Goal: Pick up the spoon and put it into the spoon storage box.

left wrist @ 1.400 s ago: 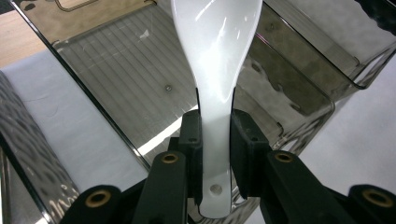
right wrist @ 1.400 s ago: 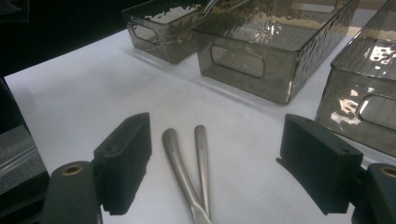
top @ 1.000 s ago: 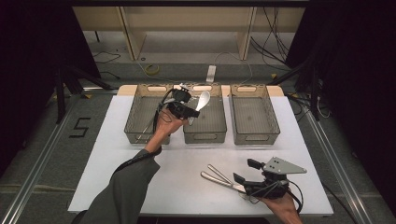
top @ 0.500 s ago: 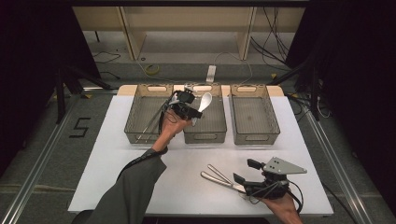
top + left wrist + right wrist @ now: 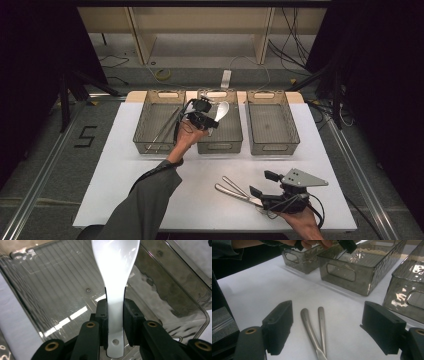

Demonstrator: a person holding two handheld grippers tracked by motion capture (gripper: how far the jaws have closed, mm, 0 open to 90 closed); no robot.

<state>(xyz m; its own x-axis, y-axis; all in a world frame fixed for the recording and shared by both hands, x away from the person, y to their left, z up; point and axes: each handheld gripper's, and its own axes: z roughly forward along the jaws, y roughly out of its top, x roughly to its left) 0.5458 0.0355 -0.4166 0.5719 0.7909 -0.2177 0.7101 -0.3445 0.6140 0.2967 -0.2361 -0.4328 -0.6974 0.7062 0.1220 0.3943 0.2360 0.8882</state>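
My left gripper (image 5: 204, 118) hovers over the middle grey bin (image 5: 220, 146), shut on the handle of a white plastic spoon (image 5: 221, 111). In the left gripper view the spoon (image 5: 115, 270) stands up between the pads (image 5: 103, 312), its bowl above the bin's ribbed floor (image 5: 62, 290). Near the table's front edge my right gripper (image 5: 261, 183) rests open. Two metal utensil handles (image 5: 232, 189) lie on the white tabletop in front of it. In the right gripper view these handles (image 5: 312, 332) lie crossed between the wide-apart pads (image 5: 278, 326), untouched.
Three grey bins stand in a row at the back of the table. The left bin (image 5: 145, 145) holds long metal utensils (image 5: 165, 127). The right bin (image 5: 272, 145) looks bare inside. White tabletop (image 5: 125, 180) lies open between the bins and the front edge.
The left gripper with the spoon has drifted slightly to the right over the middle bin. The right gripper has kept still.
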